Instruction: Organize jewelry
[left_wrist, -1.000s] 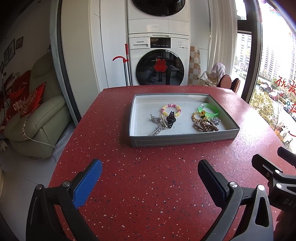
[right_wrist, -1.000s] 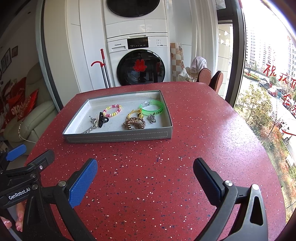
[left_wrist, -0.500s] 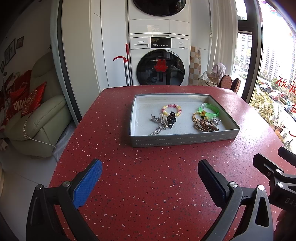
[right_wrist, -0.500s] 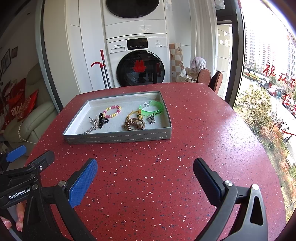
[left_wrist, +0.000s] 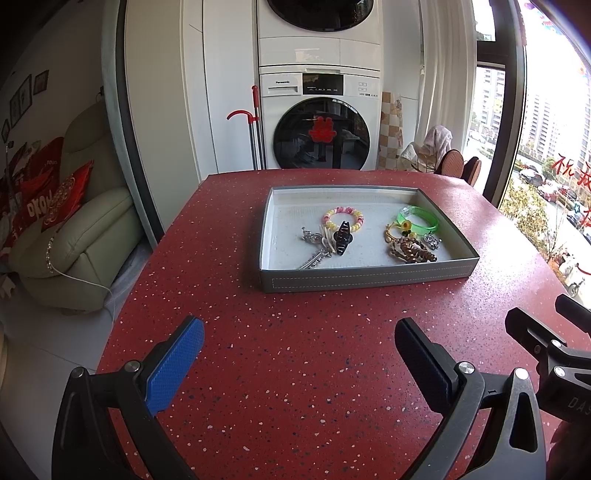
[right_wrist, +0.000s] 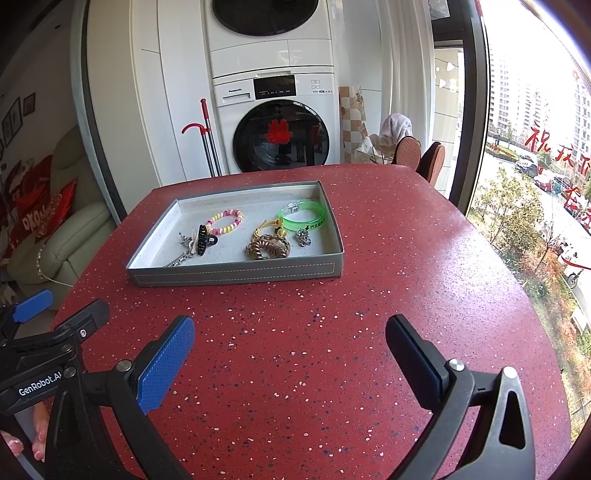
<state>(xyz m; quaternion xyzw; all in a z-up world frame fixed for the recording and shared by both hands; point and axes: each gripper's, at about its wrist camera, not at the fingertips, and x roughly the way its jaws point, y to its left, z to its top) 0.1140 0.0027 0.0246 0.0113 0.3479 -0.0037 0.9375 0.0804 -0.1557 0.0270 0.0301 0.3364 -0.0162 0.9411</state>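
Both the left gripper (left_wrist: 299, 345) and right gripper (right_wrist: 290, 341) hover wide and empty near the red speckled table's (right_wrist: 388, 258) front edge, every piece apparently gathered in the shallow grey tray (right_wrist: 236, 274).

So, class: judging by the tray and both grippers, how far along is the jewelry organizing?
Done: every visible piece, such as the beaded bracelet, green bangle and black hair clip, lies in the grey tray. In hand: nothing; the left gripper and right gripper are open above the red table. Left: possibly untangling the clusters.
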